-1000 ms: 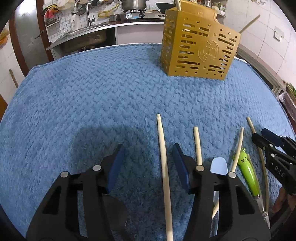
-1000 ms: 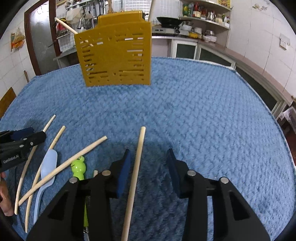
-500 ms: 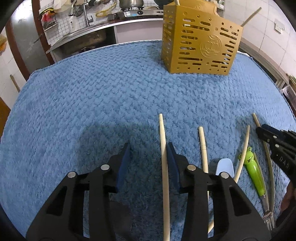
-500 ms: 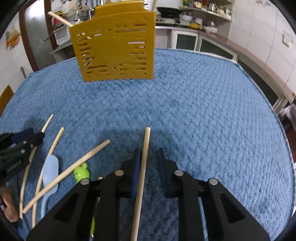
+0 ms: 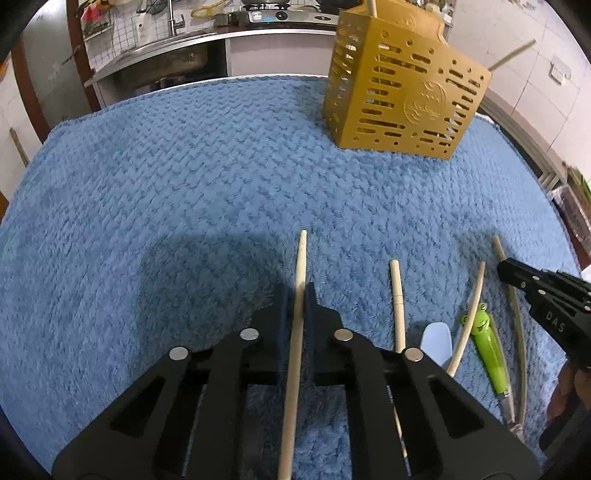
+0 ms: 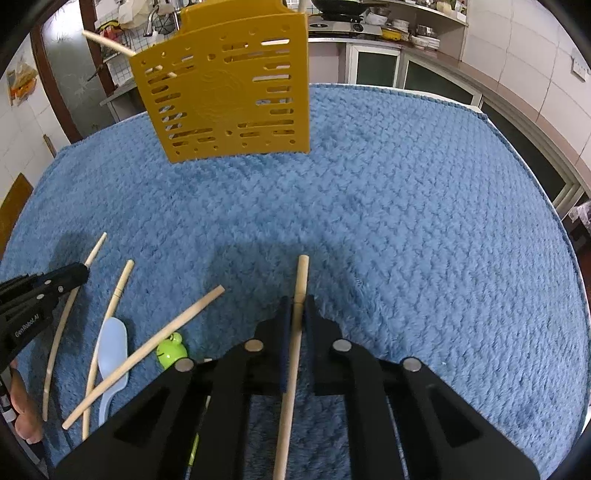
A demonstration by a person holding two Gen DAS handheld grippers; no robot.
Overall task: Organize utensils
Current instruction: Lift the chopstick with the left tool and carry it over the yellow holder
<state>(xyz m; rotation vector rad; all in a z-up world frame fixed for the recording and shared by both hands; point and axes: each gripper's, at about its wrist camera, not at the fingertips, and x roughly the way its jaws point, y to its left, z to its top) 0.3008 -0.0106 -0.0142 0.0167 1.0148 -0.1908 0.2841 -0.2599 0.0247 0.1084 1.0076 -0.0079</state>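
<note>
In the left wrist view my left gripper (image 5: 298,293) has its jaws closing, and the blue pads press on a wooden chopstick (image 5: 301,254) that lies on the blue towel (image 5: 166,192). In the right wrist view my right gripper (image 6: 296,306) is closing the same way, its pads pinching another chopstick (image 6: 301,280). The yellow slotted utensil holder (image 5: 402,92) (image 6: 229,88) stands upright at the far side, with sticks poking out of it. Between the grippers lie loose chopsticks (image 6: 147,350), a pale blue spoon (image 6: 110,354) and a green frog-handled fork (image 5: 487,343).
The towel covers the whole table up to its edges. A kitchen counter with a sink (image 5: 166,55) and a stove (image 5: 280,14) runs behind it. Cabinets (image 6: 376,66) and a tiled wall stand at the far right. A hand (image 6: 22,410) shows at the lower left.
Both grippers went from wide open to closed on their chopsticks. Each gripper shifted slightly so that the stick sits in the middle between its pads.
</note>
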